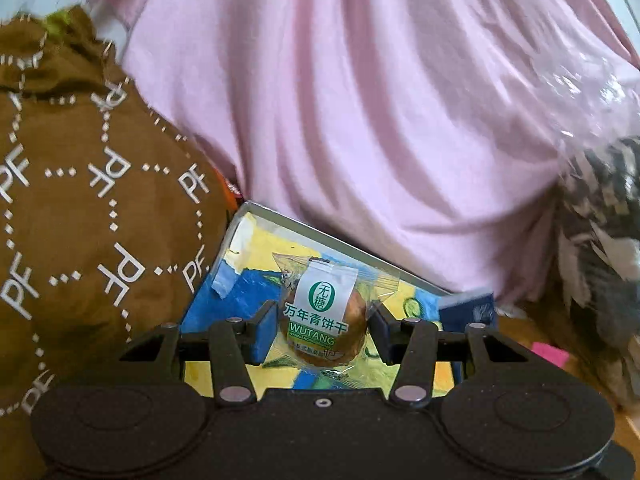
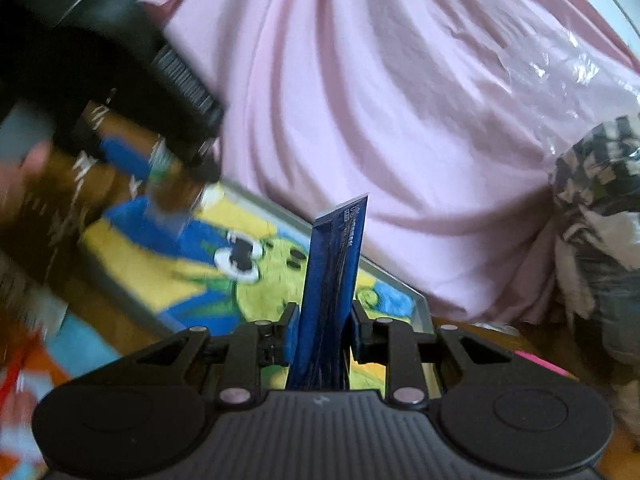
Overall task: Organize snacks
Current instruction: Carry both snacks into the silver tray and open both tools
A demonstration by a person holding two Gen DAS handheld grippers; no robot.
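Note:
My left gripper [image 1: 325,326] is shut on a round biscuit in a clear wrapper with a white and green label [image 1: 325,320], held just above a tin tray with a yellow, blue and green cartoon print [image 1: 256,240]. My right gripper [image 2: 323,334] is shut on a flat dark blue snack packet [image 2: 334,280] that stands upright over the same tray [image 2: 192,276]. The left gripper shows blurred at the upper left of the right wrist view [image 2: 120,100]. The blue packet's edge shows at the right of the left wrist view [image 1: 468,308].
Pink cloth [image 1: 360,120] hangs behind the tray. A brown sleeve with white "PF" letters [image 1: 88,208] fills the left. A clear plastic bag over black and white patterned stuff [image 1: 600,220] lies at the right. A pink note [image 1: 550,352] lies on the wooden surface.

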